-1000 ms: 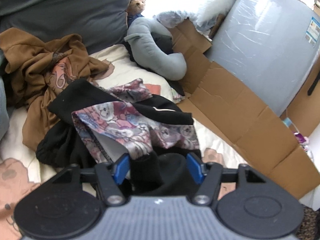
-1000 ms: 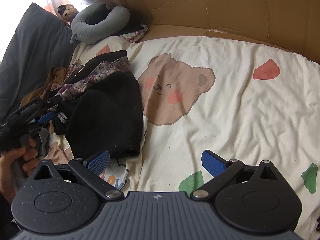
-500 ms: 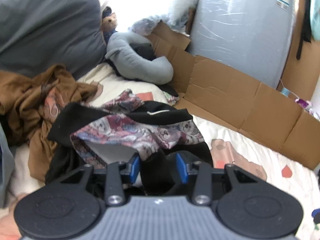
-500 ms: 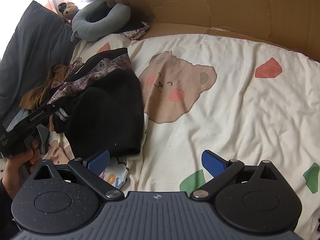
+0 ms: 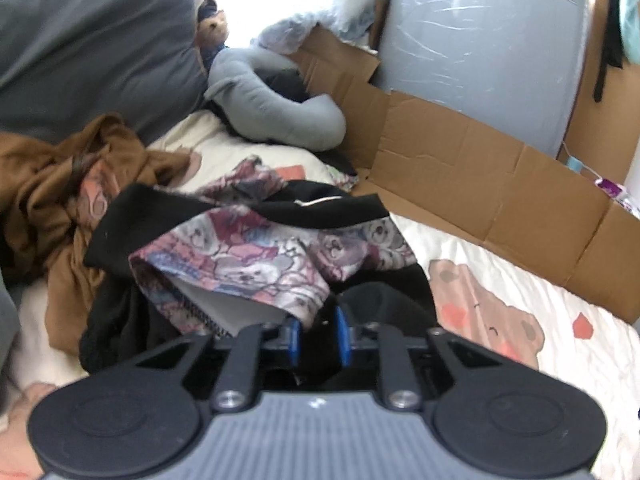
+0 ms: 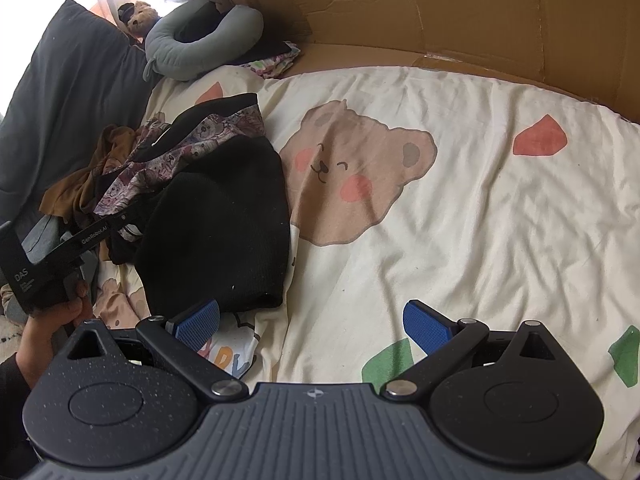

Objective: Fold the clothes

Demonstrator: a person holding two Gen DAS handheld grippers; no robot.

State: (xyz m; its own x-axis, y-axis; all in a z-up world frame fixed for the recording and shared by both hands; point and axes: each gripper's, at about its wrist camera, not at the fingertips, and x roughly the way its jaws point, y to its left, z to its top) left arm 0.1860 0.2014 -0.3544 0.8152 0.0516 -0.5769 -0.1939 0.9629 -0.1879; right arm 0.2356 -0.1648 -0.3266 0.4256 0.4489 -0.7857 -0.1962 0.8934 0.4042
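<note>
A pile of clothes lies on the bear-print bed sheet (image 6: 440, 220). It holds a black knit garment (image 6: 224, 232), a bear-patterned garment (image 5: 260, 256) over it, and a brown garment (image 5: 48, 184) behind. My left gripper (image 5: 318, 332) sits at the near edge of the pile. Its jaws are closing, with a fold of the black knit garment (image 5: 384, 296) pinched between the blue pads. The right wrist view shows the left gripper (image 6: 120, 220) from the side, held by a hand (image 6: 52, 316). My right gripper (image 6: 312, 324) hovers open over the sheet beside the black garment, holding nothing.
Flattened cardboard (image 5: 480, 184) lines the far side of the bed. A grey neck pillow (image 5: 272, 108), a teddy bear (image 5: 214, 26) and a dark grey pillow (image 5: 92, 40) sit at the head. A plastic-wrapped grey mattress (image 5: 480, 40) stands behind the cardboard.
The left gripper's jaws have narrowed from wide apart to a tight pinch on the black fabric, and the gripper has rolled. The right gripper has stayed where it was.
</note>
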